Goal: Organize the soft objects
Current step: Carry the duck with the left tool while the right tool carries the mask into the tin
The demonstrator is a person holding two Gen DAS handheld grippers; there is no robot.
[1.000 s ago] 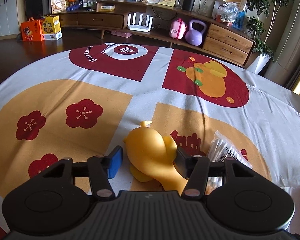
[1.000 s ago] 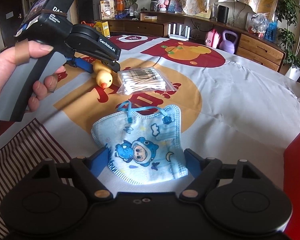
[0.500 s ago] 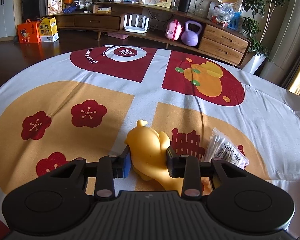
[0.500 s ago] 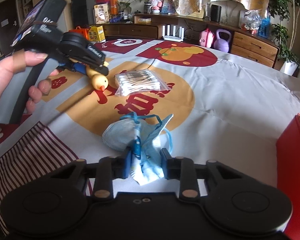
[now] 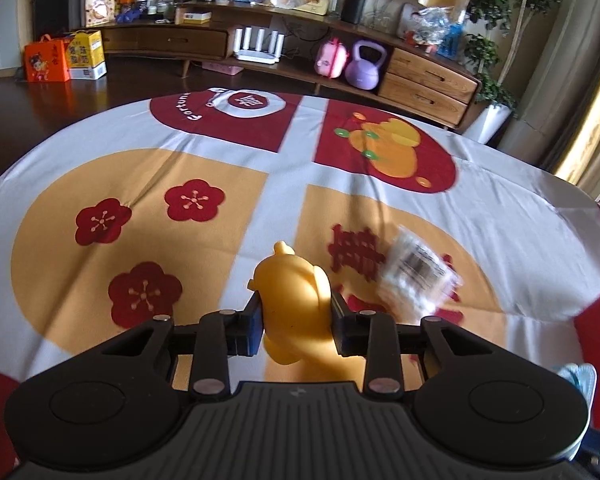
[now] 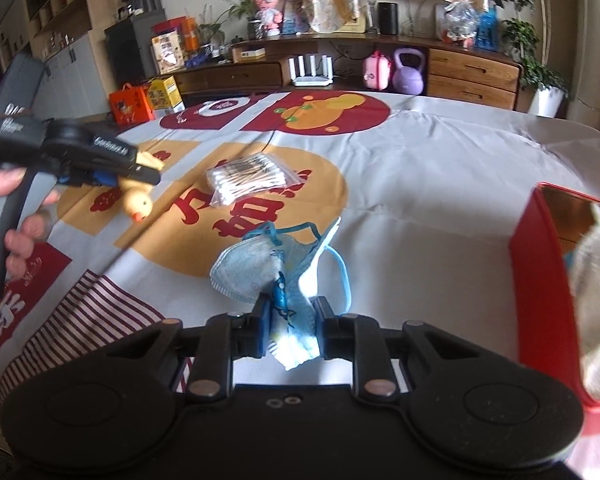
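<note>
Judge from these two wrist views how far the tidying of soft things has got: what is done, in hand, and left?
Done: one pale soft item already lies in the red box.
In hand: the left gripper pinches the yellow duck, and the right gripper, jaws just closed, pinches the blue face mask; neither is boxed.
Left: the cotton swab bag lies on the tablecloth.

Yellow rubber duck [image 5: 294, 304]: soft, smooth-bodied, with an orange beak; it is clamped at both flanks and is carried clear of the tablecloth, beak tilted downward in the right wrist view.

Child's face mask [image 6: 268, 272]: pale blue, printed with cartoon figures, with blue ear loops; it is pinched at its lower edge, is crumpled into folds, and one loop is left dangling to the right.

Bag of cotton swabs [image 6: 246, 178]: clear zip bag, flat on the tablecloth, well apart from both.
</note>
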